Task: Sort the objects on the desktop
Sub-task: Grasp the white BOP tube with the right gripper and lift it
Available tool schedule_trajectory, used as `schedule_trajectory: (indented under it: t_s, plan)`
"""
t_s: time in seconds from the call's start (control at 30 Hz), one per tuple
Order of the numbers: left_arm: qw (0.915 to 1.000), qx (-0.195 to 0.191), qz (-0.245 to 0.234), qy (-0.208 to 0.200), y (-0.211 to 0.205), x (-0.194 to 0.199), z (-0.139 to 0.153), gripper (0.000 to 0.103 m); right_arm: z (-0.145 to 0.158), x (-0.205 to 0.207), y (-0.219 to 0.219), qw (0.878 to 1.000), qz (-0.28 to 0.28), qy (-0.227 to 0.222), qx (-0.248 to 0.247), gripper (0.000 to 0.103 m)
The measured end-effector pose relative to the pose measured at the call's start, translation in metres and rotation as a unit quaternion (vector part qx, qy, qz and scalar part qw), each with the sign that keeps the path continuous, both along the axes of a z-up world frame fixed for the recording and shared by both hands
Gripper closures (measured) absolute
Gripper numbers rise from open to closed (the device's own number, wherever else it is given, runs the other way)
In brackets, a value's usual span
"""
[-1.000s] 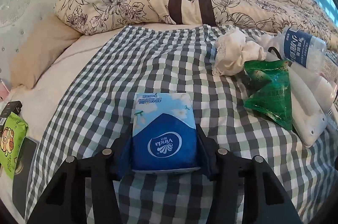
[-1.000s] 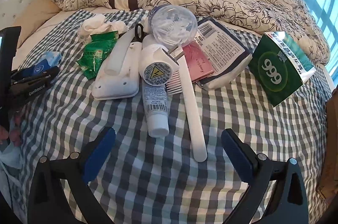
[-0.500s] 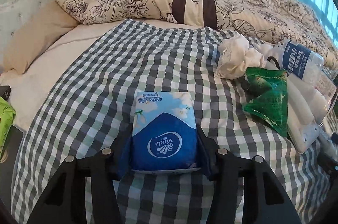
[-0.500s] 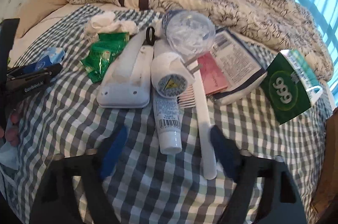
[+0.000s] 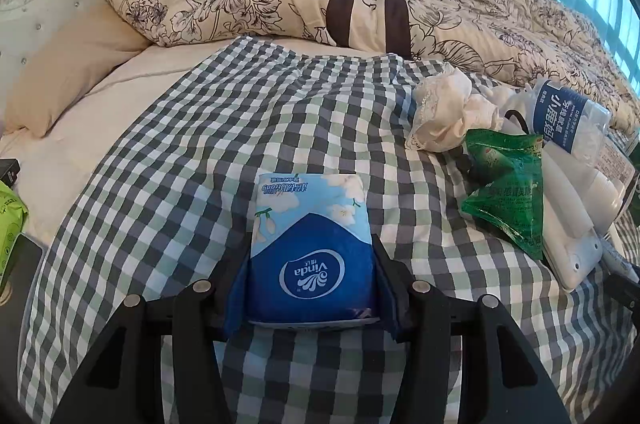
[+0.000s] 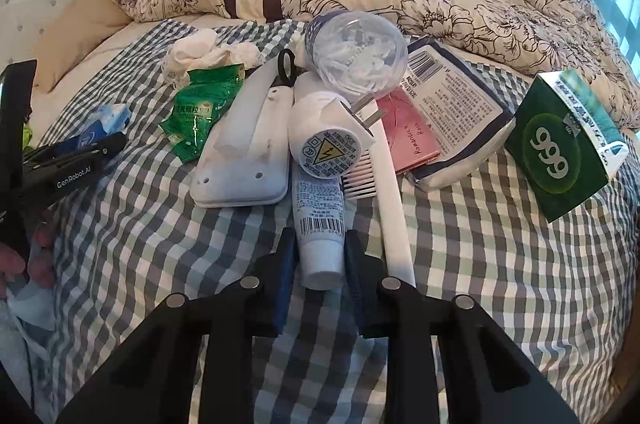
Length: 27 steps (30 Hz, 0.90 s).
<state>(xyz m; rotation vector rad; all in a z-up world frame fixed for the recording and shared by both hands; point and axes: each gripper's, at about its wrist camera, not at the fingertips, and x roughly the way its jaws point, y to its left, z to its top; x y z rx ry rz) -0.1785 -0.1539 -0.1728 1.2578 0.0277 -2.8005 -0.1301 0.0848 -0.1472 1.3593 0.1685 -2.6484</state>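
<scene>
Right gripper point(image 6: 319, 266), jaws just closing, flanks white tube point(image 6: 320, 224) below the plug point(image 6: 326, 139); left gripper point(image 5: 310, 280) clamps tissue pack point(image 5: 310, 252), well left of plug.

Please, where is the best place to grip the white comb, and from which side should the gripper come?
Probably the comb is best gripped at its long bare handle, near its free lower end, coming from above with the jaws across its narrow width. Its toothed end lies under the plug, and the tube, between the closing right gripper jaws, lies close on its left.
</scene>
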Motion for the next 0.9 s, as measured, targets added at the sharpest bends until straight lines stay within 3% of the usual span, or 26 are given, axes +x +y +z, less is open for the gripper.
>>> schedule_trajectory:
  t_s: [0.3,0.43,0.5,0.63,0.9]
  plan:
    - [1.0,0.005,0.002,0.002,-0.002,0.002,0.002,0.049,0.002,0.014,0.002,1.0,0.004,-0.006,0.001,0.08]
    - [0.9998,-0.017,0.007,-0.01,0.002,0.008,0.009,0.05,0.009,0.027,0.004,1.0,0.003,-0.004,-0.001,0.08]
    - [0.9995,-0.025,0.006,-0.017,0.004,0.019,0.013,0.05,0.013,0.033,0.004,1.0,0.003,-0.004,-0.003,0.08]
    - [0.9998,0.002,0.005,-0.021,-0.001,0.049,0.023,0.05,0.022,0.046,0.005,1.0,0.0,-0.001,-0.006,0.08]
    - [0.9999,-0.004,0.006,-0.011,-0.006,0.102,0.064,0.05,0.06,0.074,0.0,0.999,0.007,0.029,-0.019,0.08]
